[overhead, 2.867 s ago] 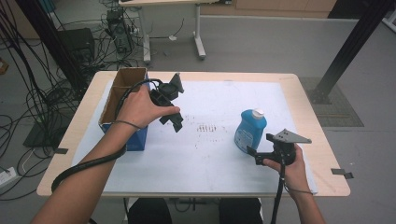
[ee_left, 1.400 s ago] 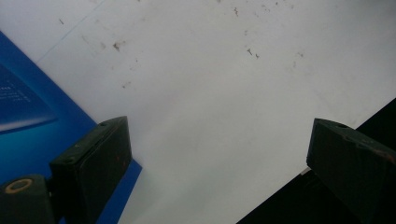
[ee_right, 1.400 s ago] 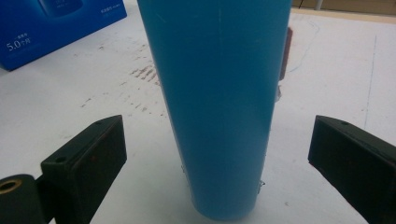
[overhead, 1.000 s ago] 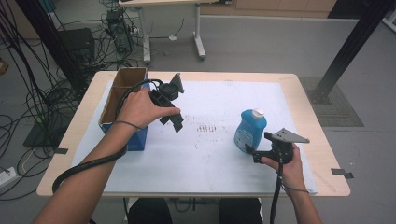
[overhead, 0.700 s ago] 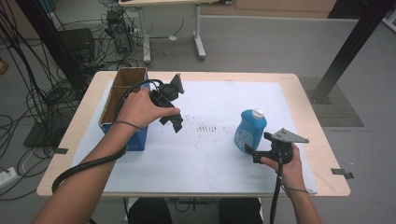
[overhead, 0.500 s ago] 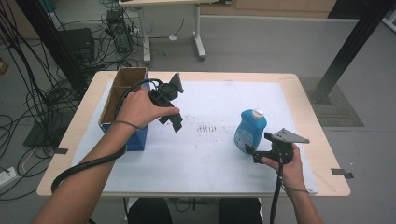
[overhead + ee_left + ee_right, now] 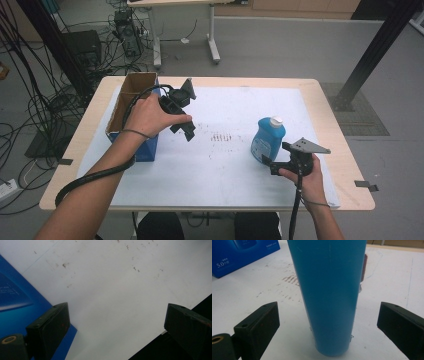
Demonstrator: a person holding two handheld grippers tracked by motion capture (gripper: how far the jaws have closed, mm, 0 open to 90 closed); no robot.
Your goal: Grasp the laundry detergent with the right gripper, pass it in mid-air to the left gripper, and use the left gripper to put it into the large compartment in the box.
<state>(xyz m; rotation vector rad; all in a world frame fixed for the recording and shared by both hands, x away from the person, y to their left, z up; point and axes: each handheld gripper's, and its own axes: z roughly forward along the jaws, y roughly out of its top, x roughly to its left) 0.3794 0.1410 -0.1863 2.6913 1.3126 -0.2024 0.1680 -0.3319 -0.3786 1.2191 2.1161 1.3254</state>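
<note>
Bottle upright between spread right gripper jaws, untouched. Rigid, slick plastic, probably liquid-heavy; grip mid-body. Left gripper spread, box at 9 o'clock.

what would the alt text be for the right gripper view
A blue bottle stands upright on a white table cover, centred between the right gripper's two open black jaws, which do not touch it. A blue box sits at the upper left.
</note>
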